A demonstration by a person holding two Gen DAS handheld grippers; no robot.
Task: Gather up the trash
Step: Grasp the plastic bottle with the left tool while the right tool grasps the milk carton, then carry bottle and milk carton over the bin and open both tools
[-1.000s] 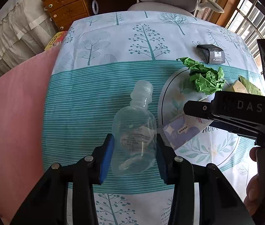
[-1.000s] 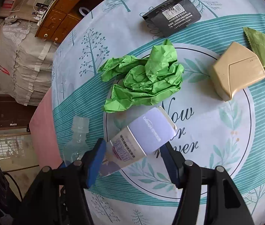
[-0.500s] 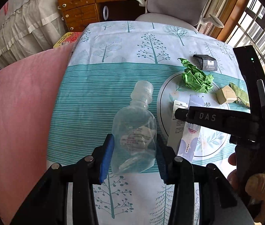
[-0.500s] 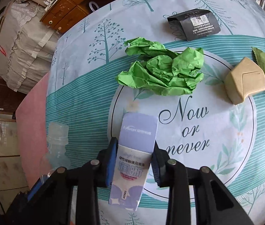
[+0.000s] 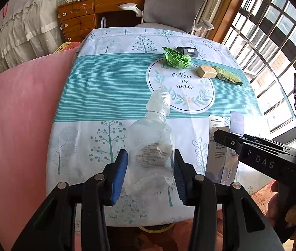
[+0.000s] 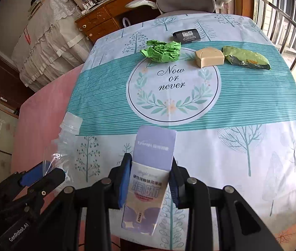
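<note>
Left gripper (image 5: 150,175) angling steeply downward, clamping clear plastic bottle (image 5: 152,152) above table, right gripper (image 6: 149,179) alongside, tilting down, gripping purple-and-white carton (image 6: 148,179)

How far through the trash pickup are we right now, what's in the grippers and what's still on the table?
Nothing shows as binned yet, and no bin is clearly in view. In hand: the left gripper is shut on the clear bottle, the right gripper on the purple box, both lifted off the table. Left: green paper, black packet, tan box and green wrapper.
</note>
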